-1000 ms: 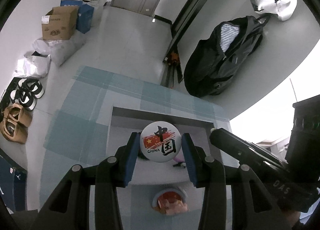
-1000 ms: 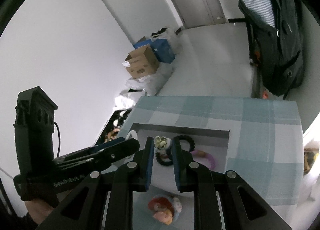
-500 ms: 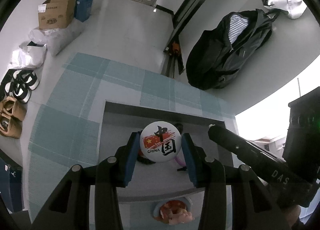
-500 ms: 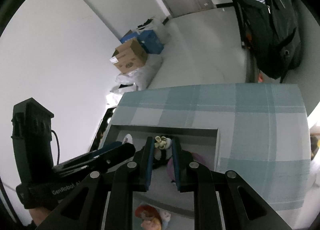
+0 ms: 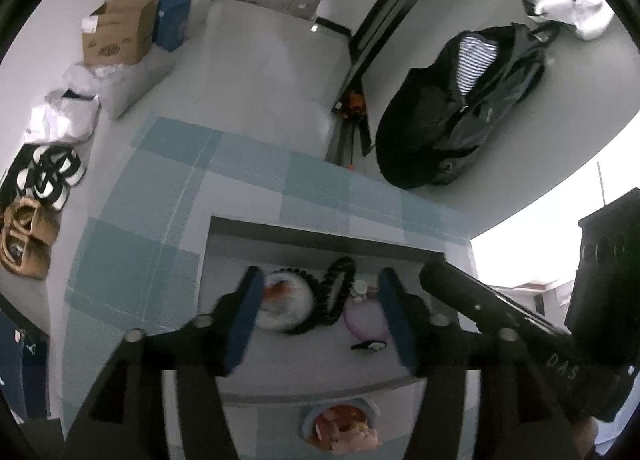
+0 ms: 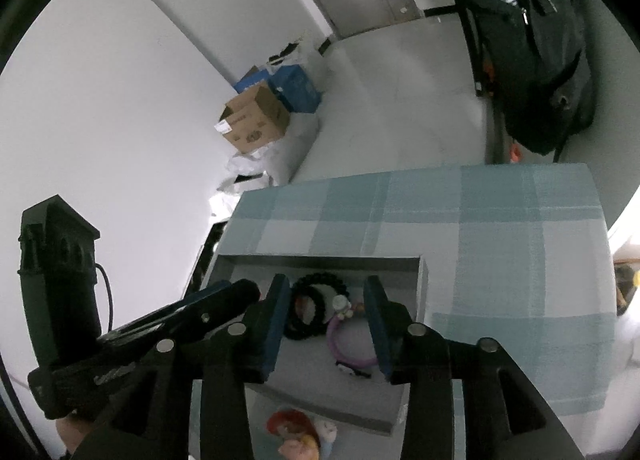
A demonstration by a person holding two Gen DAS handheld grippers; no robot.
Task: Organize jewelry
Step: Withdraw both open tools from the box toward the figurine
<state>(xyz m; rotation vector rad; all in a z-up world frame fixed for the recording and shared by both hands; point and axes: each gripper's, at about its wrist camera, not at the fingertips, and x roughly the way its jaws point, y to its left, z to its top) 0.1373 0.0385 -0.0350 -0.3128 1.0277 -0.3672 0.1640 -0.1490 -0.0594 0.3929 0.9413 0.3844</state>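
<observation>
A grey tray (image 5: 320, 234) (image 6: 424, 280) sits on the checked blue cloth. In it lie a round white badge (image 5: 286, 306), black bead bracelets (image 5: 334, 294) (image 6: 310, 310), a pink ring bracelet (image 5: 366, 320) (image 6: 348, 342), a small flower charm (image 6: 342, 306) and a small black clip (image 5: 370, 346) (image 6: 352, 366). My left gripper (image 5: 320, 316) is open and empty above the badge and bracelets. My right gripper (image 6: 326, 320) is open and empty above the bracelets and the charm.
A cartoon figurine badge (image 5: 342, 428) (image 6: 300, 434) lies on the cloth just in front of the tray. Beyond the table are cardboard boxes (image 5: 118, 36), shoes (image 5: 44, 180) and a black backpack (image 5: 460, 112) on the floor.
Both grippers have opened. The left one let go of the round white badge and the right one let go of the flower charm; both pieces now lie in the tray.
</observation>
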